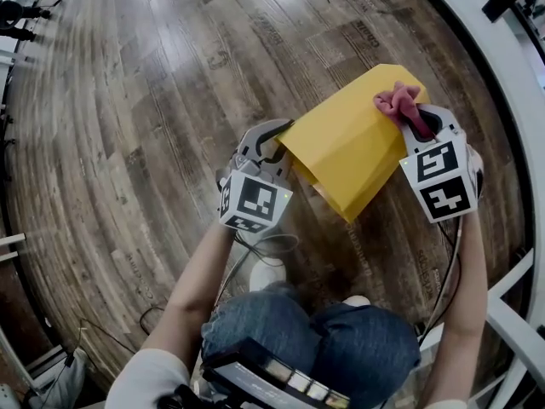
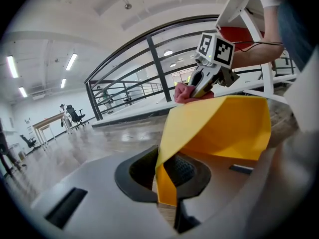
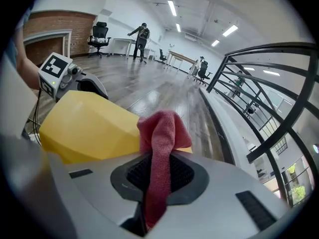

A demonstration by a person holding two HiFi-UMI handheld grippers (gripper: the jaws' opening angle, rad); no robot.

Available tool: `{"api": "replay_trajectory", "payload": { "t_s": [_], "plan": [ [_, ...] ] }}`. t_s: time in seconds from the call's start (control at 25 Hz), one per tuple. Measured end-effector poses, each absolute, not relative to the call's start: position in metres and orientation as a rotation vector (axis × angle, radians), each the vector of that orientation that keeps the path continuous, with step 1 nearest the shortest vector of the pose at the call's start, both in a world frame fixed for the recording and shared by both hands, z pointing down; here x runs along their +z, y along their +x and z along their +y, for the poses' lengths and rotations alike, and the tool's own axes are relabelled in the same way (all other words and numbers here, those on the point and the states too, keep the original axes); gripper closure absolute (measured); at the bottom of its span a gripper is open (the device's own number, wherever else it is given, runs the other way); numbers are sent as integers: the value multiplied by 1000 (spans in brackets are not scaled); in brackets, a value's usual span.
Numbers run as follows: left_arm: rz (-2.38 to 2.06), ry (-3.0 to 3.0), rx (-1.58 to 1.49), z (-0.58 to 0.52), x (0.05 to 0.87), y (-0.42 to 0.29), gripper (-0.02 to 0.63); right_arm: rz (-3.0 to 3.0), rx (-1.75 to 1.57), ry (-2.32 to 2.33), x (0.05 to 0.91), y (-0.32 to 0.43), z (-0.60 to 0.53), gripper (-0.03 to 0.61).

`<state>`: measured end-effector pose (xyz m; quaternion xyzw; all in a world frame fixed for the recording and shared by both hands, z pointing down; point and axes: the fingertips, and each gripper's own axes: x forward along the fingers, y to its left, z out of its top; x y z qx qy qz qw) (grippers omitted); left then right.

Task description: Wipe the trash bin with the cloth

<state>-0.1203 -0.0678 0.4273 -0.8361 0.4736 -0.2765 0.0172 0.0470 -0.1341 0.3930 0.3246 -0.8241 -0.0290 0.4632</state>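
**Open hall with plank floor and railed edge.**
We see a floor of dark, worn wooden planks (image 1: 162,100), glossy where the light strikes it. Along one side we note a curved white kerb (image 1: 508,79) bearing a black metal railing (image 3: 259,78) with horizontal bars, and window panes (image 3: 280,144) lie beyond it. Overhead we find a white ceiling (image 3: 199,4) fitted with long strip lights (image 3: 172,8). At the far end we mark a red brick wall (image 3: 57,20), a black office chair (image 3: 99,34) before it, pale desks (image 3: 182,58) further along, and two standing people (image 3: 141,36) in the distance.
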Motion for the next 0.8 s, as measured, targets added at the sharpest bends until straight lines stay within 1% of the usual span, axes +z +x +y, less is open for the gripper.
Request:
{"api": "replay_trajectory", "payload": {
  "t_s": [0.2, 0.32, 0.48, 0.64, 0.8],
  "plan": [
    [1505, -2621, -847, -69, 430, -126, 580, -2115, -143, 727, 362, 20, -104, 528],
    [1511, -2631, -852, -70, 432, -128, 581, -2190, -209, 557, 344, -12, -61, 528],
    [1512, -2634, -870, -70, 435, -128, 585, -2231, -277, 381, 346, -43, -20, 528],
    [1478, -2619, -904, -70, 434, -124, 588, -2188, -316, 337, 363, -48, -15, 528],
    [1442, -2593, -955, -69, 435, -125, 592, -2171, -316, 394, 366, -42, -27, 528]
  ]
}}
